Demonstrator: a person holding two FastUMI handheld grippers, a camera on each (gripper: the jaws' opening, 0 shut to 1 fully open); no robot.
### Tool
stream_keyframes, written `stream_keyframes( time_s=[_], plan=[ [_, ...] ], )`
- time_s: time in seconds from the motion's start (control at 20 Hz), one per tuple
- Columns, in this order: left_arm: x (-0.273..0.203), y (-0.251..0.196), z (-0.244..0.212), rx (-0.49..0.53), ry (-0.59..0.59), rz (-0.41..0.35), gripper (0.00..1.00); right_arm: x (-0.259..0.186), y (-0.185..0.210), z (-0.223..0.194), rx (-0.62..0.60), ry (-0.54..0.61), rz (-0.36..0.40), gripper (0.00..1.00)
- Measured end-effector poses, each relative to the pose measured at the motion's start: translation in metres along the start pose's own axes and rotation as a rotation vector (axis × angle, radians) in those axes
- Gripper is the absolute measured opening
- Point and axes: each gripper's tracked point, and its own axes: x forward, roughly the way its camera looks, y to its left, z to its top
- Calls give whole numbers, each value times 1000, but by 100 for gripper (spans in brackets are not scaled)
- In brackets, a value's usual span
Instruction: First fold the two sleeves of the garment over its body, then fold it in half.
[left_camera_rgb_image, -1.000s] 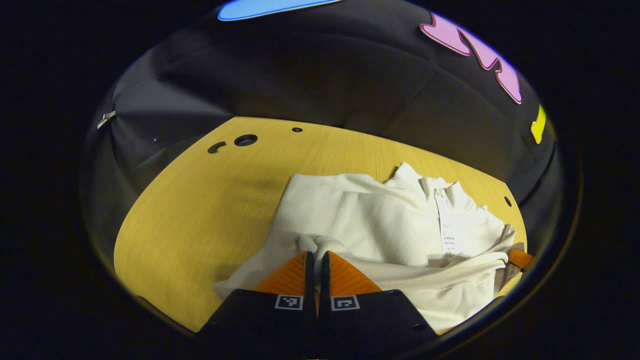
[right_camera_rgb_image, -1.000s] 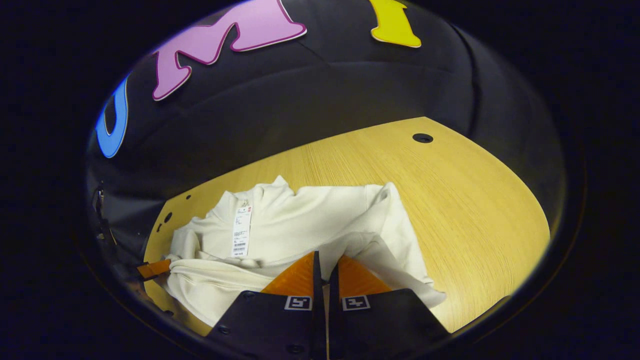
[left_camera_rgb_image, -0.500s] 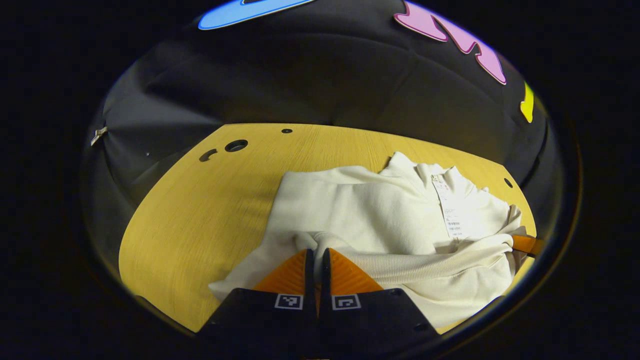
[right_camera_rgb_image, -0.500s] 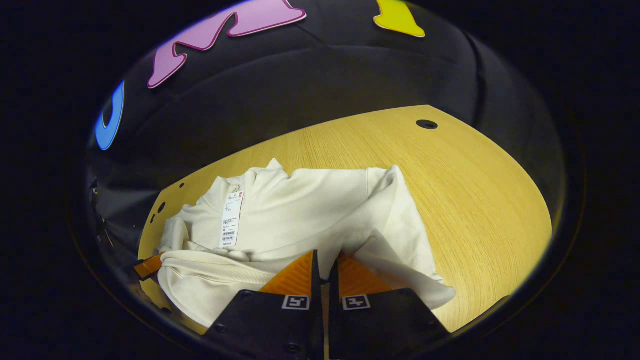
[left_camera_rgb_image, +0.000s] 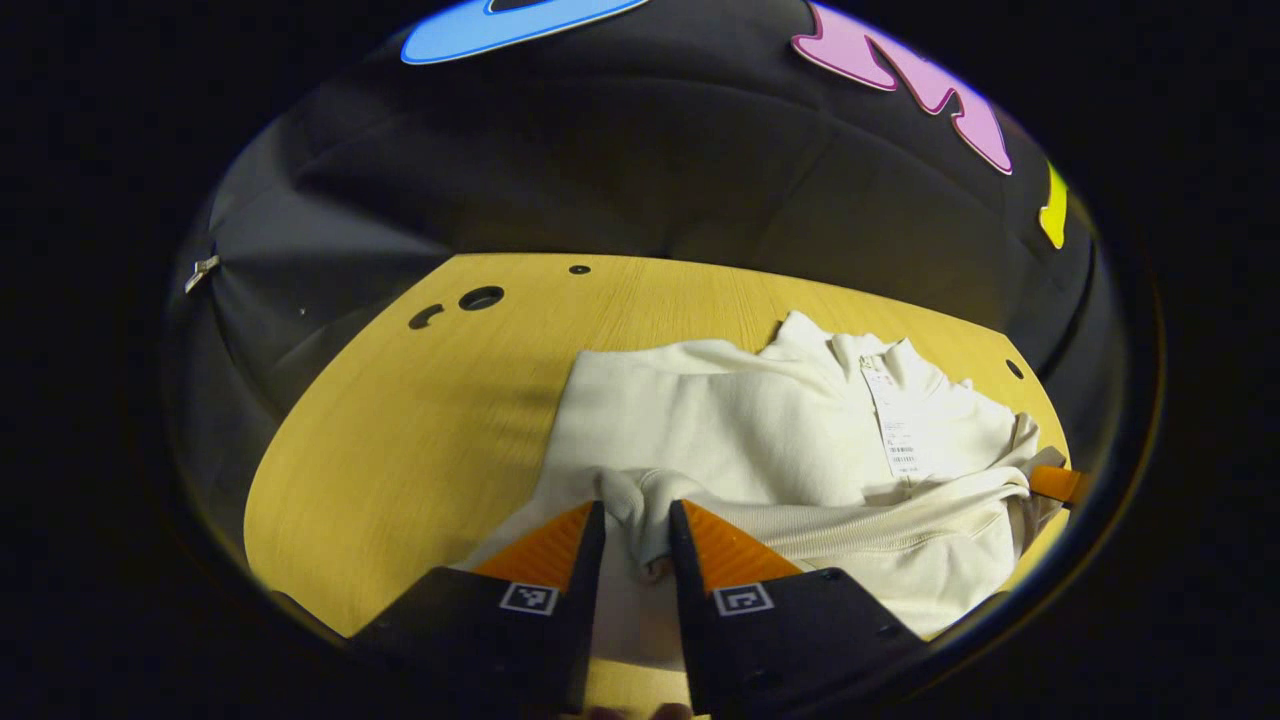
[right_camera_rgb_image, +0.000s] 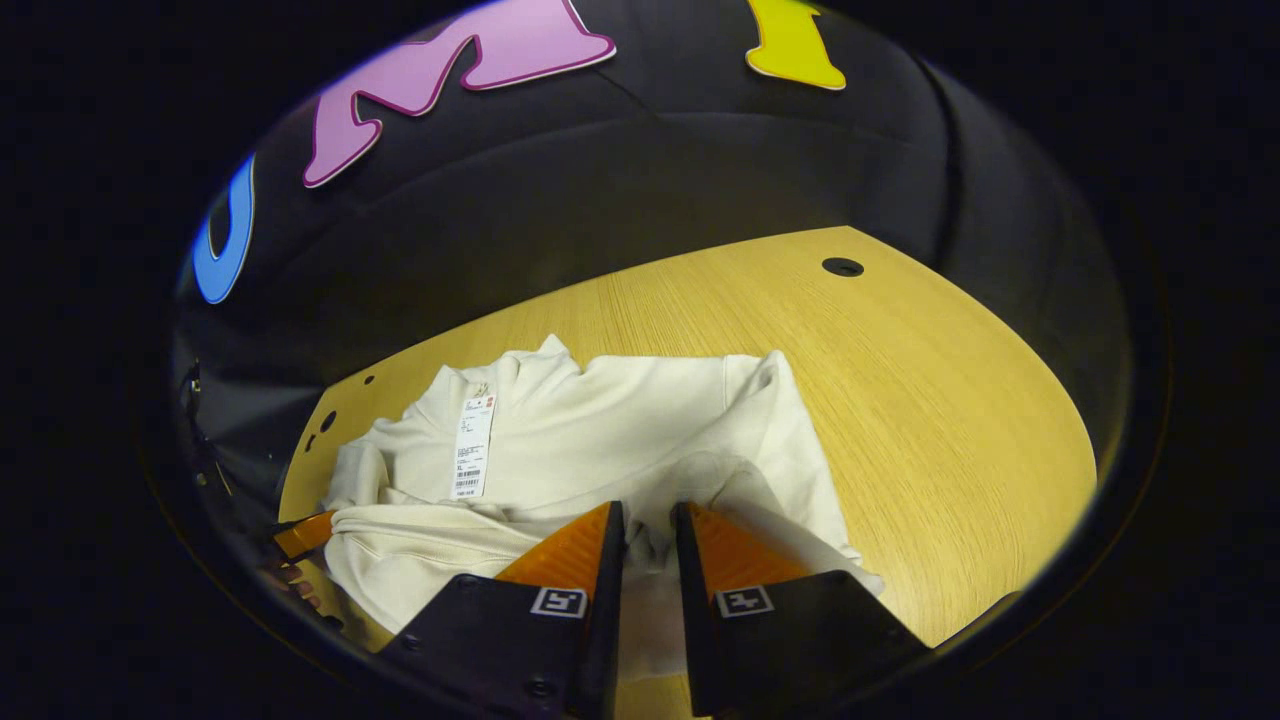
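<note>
A cream sweatshirt (left_camera_rgb_image: 760, 430) (right_camera_rgb_image: 600, 430) lies bunched on the wooden table (left_camera_rgb_image: 420, 420) (right_camera_rgb_image: 930, 400), its hem doubled up toward the collar, where a white tag (left_camera_rgb_image: 893, 420) (right_camera_rgb_image: 472, 445) hangs. My left gripper (left_camera_rgb_image: 632, 515) stands slightly open at the garment's near left edge, a fold of the hem loose between its fingers. My right gripper (right_camera_rgb_image: 647, 515) is parted the same way at the near right edge, cloth in its gap. Each gripper's tip shows at the far side of the other's view: the right gripper (left_camera_rgb_image: 1055, 483) and the left gripper (right_camera_rgb_image: 300, 535).
Several round holes (left_camera_rgb_image: 481, 297) (right_camera_rgb_image: 842, 266) pierce the tabletop near its far edge. Bare wood stretches left of the garment in the left gripper view and right of it in the right gripper view. The black booth wall rises behind the table.
Both grippers, shut on the hem before, have parted their fingers. The folded hem has settled lower onto the garment's body.
</note>
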Motion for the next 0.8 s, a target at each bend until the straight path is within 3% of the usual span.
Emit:
stream_keyframes(
  time_s=[0.05,0.1,0.15,0.25,0.3,0.35,0.45,0.5,0.8],
  plan=[
    [-5,1,5,7,-19,2,46,-4,-1,2,-4,-7,-1,39],
    [-11,1,9,16,-40,2,55,-8,-1,4,-8,-12,-2,33],
    [-16,2,15,25,-60,4,55,-13,-2,7,-11,-22,-2,47],
    [-29,4,22,36,-88,10,59,-22,-4,13,-11,-39,1,59],
    [-36,4,26,39,-100,8,58,-30,-4,17,-8,-46,5,74],
    [-42,6,30,41,-114,8,62,-36,-6,21,-10,-54,7,74],
    [-57,6,34,45,-132,2,63,-50,-11,24,-11,-63,4,47],
    [-65,6,35,49,-141,-2,63,-58,-12,27,-15,-76,5,61],
    [-124,-3,43,83,-217,-39,63,-109,-1,39,-38,-132,46,60]
  ],
)
